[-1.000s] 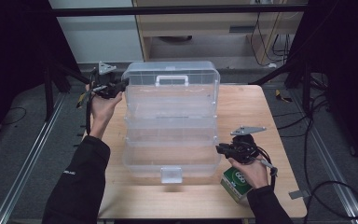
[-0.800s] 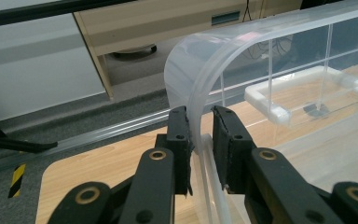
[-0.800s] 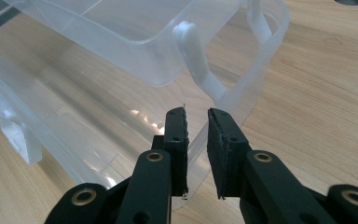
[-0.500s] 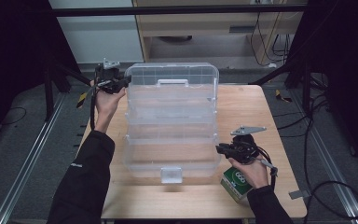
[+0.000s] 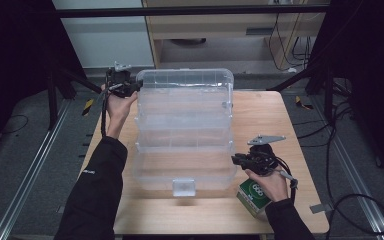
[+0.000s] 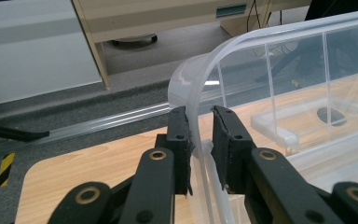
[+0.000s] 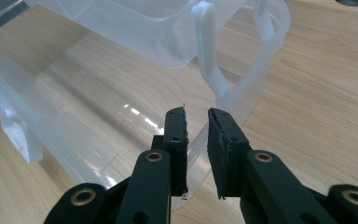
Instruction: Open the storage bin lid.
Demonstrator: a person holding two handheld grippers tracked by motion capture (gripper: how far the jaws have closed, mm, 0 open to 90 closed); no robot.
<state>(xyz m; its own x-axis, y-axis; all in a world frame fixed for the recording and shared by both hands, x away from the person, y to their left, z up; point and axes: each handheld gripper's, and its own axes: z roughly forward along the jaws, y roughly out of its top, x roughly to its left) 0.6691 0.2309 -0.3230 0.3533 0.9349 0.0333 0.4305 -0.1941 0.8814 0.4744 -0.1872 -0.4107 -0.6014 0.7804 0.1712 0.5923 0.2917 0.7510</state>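
Observation:
A large clear plastic box stands open on the wooden table point(image 5: 266, 119), with its base point(image 5: 180, 162) flat and its lid point(image 5: 185, 95) raised at the far side. My left gripper point(image 5: 130, 87) is at the lid's far left corner. In the left gripper view the jaws point(image 6: 200, 116) are shut on the lid's curved rim point(image 6: 200, 79), which runs up between the pads. My right gripper point(image 5: 237, 160) is at the base's near right side. In the right gripper view its jaws point(image 7: 196, 116) are shut on the thin clear wall of the base point(image 7: 251, 88).
A white latch point(image 5: 184, 187) sticks out at the front middle of the base. A green and white carton point(image 5: 253, 196) lies under my right hand near the table's front right edge. Dark frame posts, cables and a cabinet stand beyond the table.
My left gripper has moved away from me and a little to the right with the lid's corner, and the lid has swung with it. The right gripper and the base have stayed still.

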